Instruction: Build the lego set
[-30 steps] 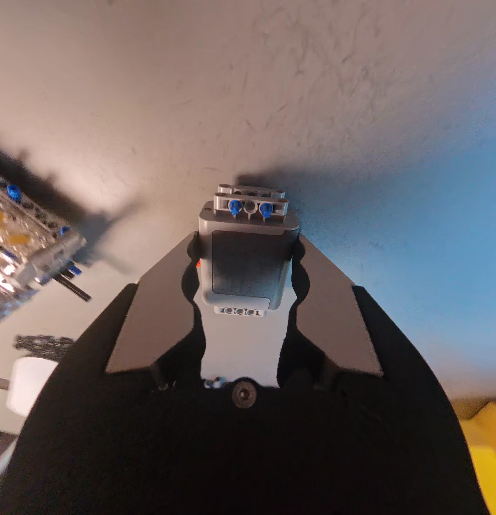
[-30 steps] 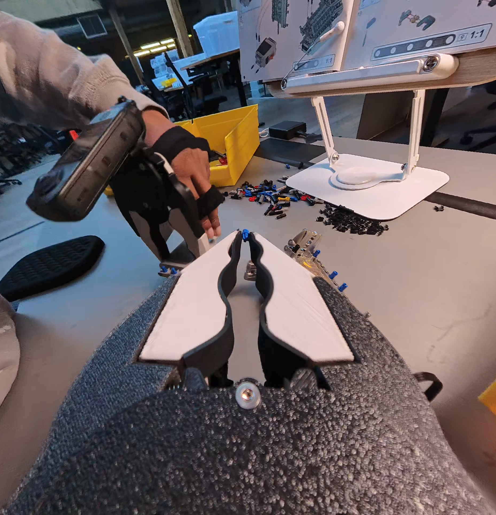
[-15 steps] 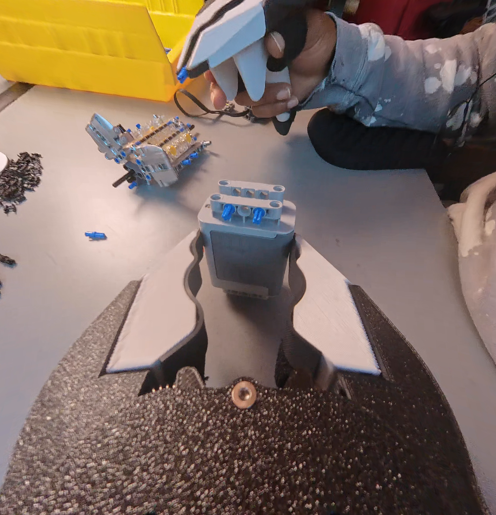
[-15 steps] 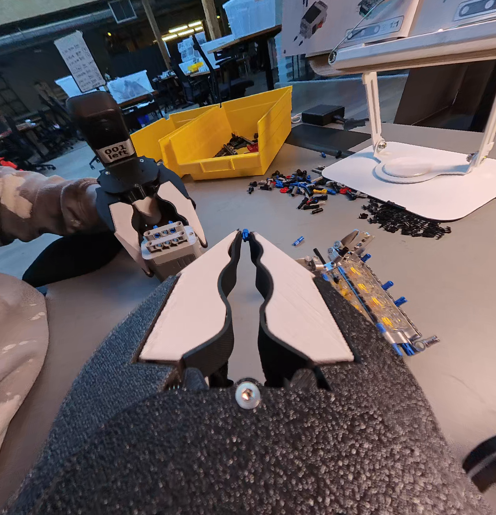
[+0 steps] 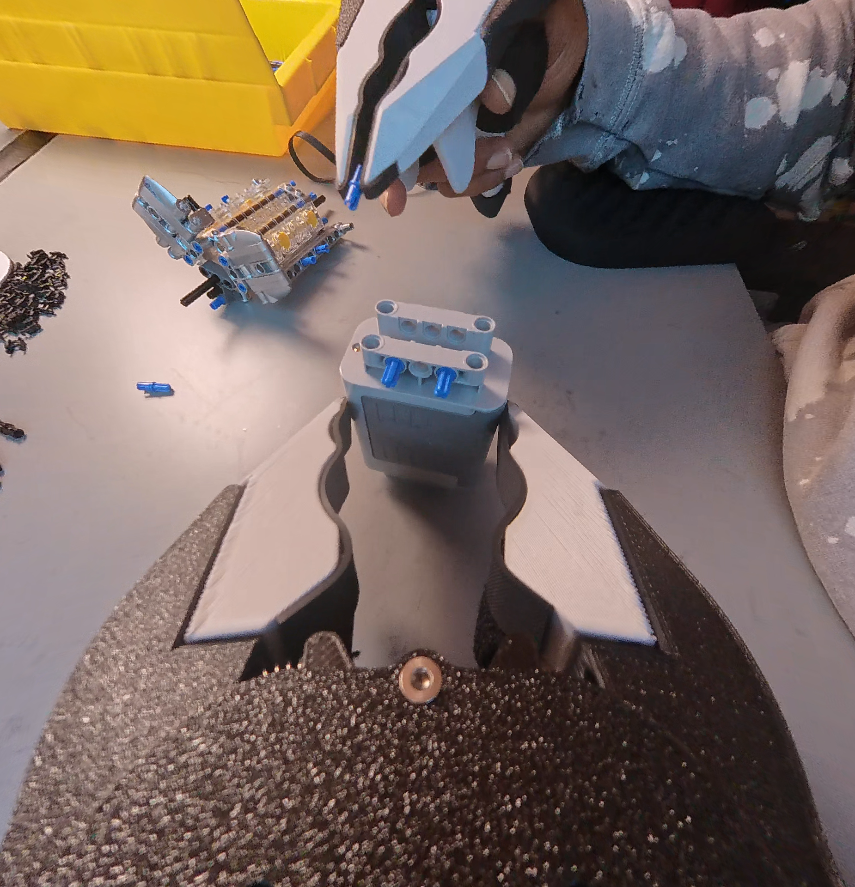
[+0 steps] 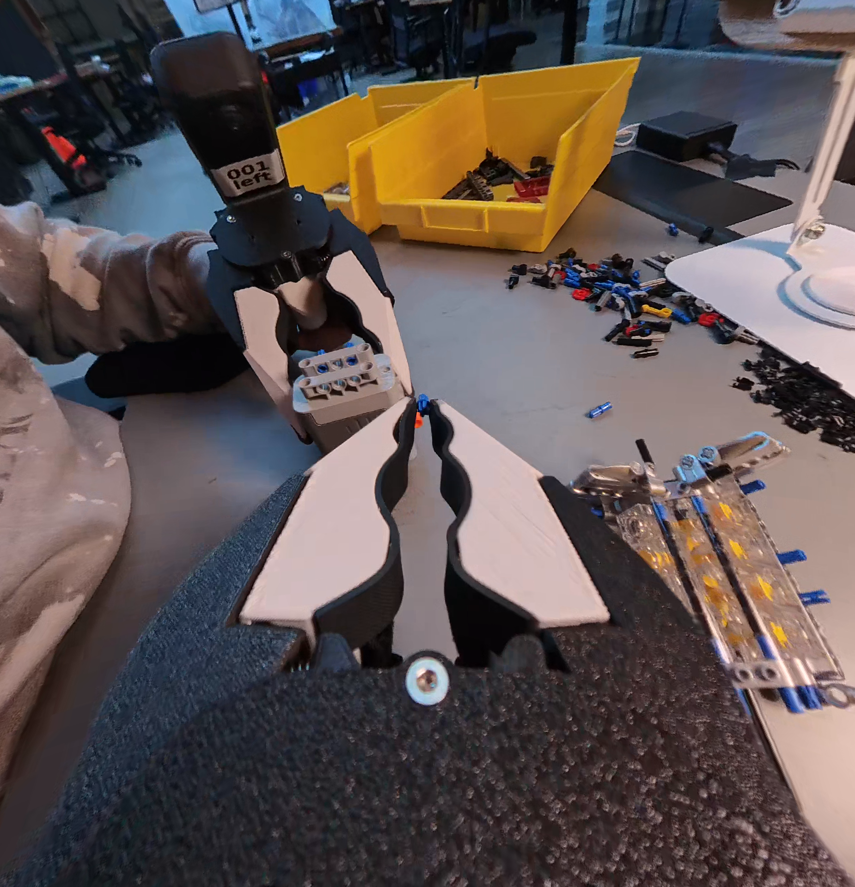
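The jaws of the left gripper (image 5: 425, 417) clamp the sides of a grey motor block (image 5: 423, 413) standing on the grey table (image 5: 584, 336), while the right gripper (image 6: 421, 408) is pinched almost closed on a small blue pin (image 6: 421, 402) just beside it. The block's near perforated beam (image 5: 423, 357) carries two blue pegs (image 5: 391, 372); the far beam's holes look empty. A part-built grey and clear assembly (image 5: 243, 240) lies near a yellow bin (image 5: 142, 72).

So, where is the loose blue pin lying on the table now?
The loose blue pin lies alone on the grey table, left of the left gripper, below the grey and clear assembly.
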The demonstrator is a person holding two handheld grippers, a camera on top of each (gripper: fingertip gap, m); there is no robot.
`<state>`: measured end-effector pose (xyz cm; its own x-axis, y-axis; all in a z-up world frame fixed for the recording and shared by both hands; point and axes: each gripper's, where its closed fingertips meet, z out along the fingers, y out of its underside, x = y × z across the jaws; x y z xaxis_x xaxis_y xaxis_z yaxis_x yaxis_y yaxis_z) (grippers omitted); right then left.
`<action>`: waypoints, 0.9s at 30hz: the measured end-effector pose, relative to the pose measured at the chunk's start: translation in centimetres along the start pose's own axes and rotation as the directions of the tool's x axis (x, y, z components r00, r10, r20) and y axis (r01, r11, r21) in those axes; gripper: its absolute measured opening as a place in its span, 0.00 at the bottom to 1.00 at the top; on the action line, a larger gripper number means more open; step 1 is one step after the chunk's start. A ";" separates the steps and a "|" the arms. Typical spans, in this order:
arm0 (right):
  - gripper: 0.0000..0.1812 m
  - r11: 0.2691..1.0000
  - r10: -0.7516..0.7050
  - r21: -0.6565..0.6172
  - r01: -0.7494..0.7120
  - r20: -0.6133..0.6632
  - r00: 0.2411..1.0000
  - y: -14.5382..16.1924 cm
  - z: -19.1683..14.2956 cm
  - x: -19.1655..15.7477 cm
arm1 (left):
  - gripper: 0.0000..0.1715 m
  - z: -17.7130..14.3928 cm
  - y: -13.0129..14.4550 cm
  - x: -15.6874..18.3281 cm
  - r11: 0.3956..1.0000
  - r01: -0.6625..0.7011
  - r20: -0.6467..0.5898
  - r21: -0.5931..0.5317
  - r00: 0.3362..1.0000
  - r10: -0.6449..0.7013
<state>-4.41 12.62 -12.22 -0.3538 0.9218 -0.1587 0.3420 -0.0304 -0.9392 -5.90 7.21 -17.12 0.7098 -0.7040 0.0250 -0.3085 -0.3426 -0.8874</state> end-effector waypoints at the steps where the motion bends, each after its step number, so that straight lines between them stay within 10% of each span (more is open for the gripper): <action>1: 0.03 0.999 -0.032 -0.030 0.033 0.014 0.999 -0.2 0.2 -0.4 | 0.34 0.1 0.0 0.1 1.000 0.005 0.007 -0.001 1.000 -0.005; 11: 0.02 0.809 -0.340 -0.406 0.425 0.266 0.902 -1.9 3.0 -3.8 | 0.34 0.8 -0.3 1.0 1.000 0.003 0.018 0.004 1.000 -0.003; 27: 0.02 0.610 -0.361 -0.593 0.526 0.383 0.850 -0.1 3.7 -4.8 | 0.34 0.6 -0.2 2.5 0.999 -0.033 -0.052 0.005 0.998 0.033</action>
<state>-5.95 6.81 -12.52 -0.7577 0.6467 0.0872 0.5385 0.6951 -0.4762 -3.69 5.95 -17.13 0.6652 -0.7464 0.0197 -0.3284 -0.3162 -0.8901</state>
